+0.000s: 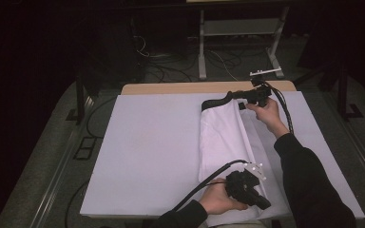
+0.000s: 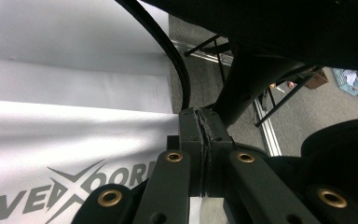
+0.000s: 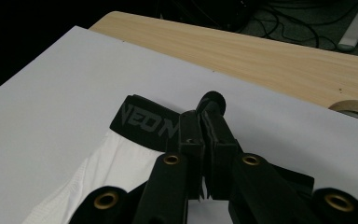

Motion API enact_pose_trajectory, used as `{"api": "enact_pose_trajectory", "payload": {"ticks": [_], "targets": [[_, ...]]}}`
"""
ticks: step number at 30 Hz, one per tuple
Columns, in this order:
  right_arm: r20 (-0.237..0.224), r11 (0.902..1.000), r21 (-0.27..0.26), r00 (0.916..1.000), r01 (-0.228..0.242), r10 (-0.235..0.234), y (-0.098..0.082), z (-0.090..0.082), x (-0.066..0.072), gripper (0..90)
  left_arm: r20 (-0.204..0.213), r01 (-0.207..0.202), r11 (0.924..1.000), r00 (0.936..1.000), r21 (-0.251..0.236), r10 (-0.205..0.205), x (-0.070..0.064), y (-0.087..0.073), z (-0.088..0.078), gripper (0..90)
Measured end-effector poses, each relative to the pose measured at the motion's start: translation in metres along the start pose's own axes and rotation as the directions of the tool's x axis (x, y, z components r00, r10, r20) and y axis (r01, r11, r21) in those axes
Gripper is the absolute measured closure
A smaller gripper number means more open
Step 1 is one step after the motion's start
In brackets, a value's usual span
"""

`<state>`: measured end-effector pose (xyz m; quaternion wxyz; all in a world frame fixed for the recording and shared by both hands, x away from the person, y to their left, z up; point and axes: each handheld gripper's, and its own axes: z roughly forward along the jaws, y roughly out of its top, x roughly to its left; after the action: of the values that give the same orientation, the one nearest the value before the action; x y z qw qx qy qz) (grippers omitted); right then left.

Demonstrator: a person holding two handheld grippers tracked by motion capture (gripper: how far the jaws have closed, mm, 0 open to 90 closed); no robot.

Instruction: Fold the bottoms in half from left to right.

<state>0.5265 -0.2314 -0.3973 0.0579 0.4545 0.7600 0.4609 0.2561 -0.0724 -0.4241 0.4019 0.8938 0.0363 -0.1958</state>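
Both grippers clamped shut, right gripper on the white fabric garment's black elastic waistband, left gripper pinching its near hem, so the fold wants both ends carried across level, cloth taut.

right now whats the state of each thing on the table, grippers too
white shorts: folded lengthwise into a long strip, lying flat on the white board
black waistband: at the far end, pinched at one end by the right gripper
left gripper: fingers shut on the near hem of the white shorts
right gripper: fingers shut on the black waistband
white board: lying flat over the wooden table
tape roll: lying flat on the table edge
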Motion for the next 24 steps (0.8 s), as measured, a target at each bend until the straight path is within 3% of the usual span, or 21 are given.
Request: {"api": "enact_pose_trajectory", "payload": {"ticks": [14, 24], "targets": [[0.029, 0.9998, 0.017, 0.9996, 0.004, -0.005, -0.009, -0.007, -0.016, 85.3, 0.025, 0.030, 0.9995, 0.9992, -0.002, -0.030, 0.011, 0.009, 0.024, 88.0], [0.052, 0.9997, 0.024, 0.9986, -0.004, 0.002, -0.013, -0.015, -0.024, 85.3, 0.034, 0.027, 0.9996, 0.9991, 0.000, -0.027, 0.013, 0.015, 0.033, 88.0]]}}
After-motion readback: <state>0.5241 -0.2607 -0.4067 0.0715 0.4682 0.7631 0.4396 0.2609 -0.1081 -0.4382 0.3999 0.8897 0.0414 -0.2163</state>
